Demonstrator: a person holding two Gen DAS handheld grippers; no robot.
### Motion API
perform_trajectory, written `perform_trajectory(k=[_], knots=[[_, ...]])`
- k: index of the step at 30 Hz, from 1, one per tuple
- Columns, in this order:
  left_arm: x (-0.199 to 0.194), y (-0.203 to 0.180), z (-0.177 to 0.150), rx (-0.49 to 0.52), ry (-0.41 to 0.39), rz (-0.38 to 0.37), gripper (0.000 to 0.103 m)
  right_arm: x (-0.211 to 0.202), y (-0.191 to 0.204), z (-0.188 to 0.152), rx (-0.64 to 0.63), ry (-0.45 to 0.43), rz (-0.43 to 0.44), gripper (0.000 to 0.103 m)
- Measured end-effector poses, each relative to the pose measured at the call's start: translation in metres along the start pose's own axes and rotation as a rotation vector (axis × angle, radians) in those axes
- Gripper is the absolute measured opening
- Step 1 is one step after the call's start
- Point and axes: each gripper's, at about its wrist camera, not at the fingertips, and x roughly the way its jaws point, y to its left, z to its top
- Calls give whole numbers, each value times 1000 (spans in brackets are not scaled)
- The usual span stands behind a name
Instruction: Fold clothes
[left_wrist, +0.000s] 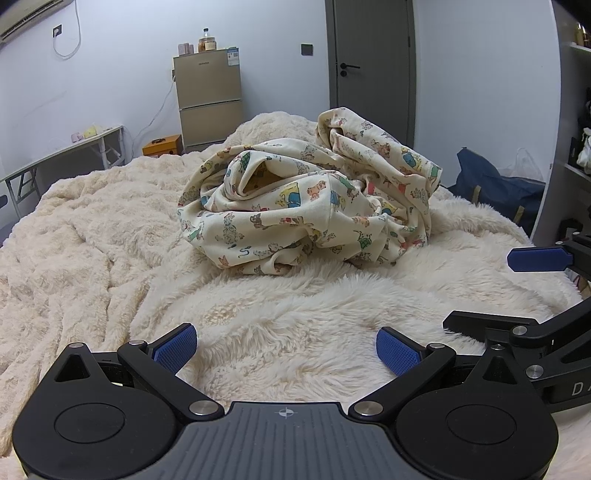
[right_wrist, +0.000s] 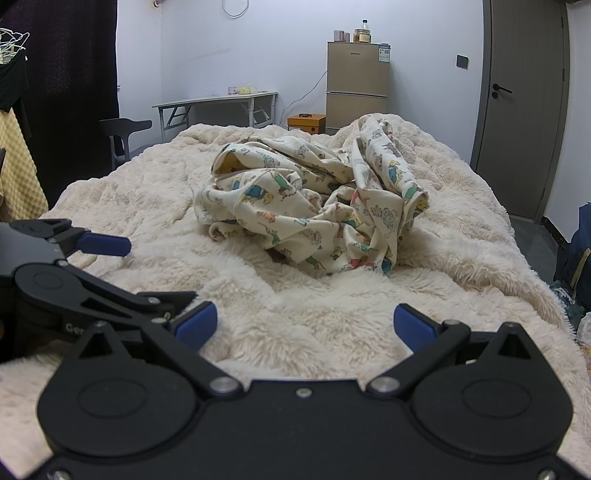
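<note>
One garment (left_wrist: 306, 199): soft, light, crumpled at 12 o'clock; I'd take a hem edge.
Left gripper (left_wrist: 286, 349): wide, empty.
Right gripper (right_wrist: 304, 325): wide, empty.

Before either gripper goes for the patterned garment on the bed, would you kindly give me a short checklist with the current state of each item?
1. Left gripper open and empty: ok.
2. Right gripper open and empty: ok.
3. Patterned garment lying flat for folding: not ok, it sits crumpled in a heap.
4. Fluffy blanket bare between the grippers and the garment: ok.
5. A graspable edge or sleeve identified: cannot tell, the folds hide the garment's shape.
6. Grippers apart from each other: ok, side by side without touching.
</note>
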Motion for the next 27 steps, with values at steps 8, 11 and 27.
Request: perform_trajectory(k=[8,11,27], knots=[[1,2,0,-8,4,-10,103,1,2,0,-4,5,0,103],[1,3,0,-11,7,-16,103,1,1,0,-4,8,3,103],[43,66,54,-91,-93,-111,103,13,-51,32,16,-87,78,103]])
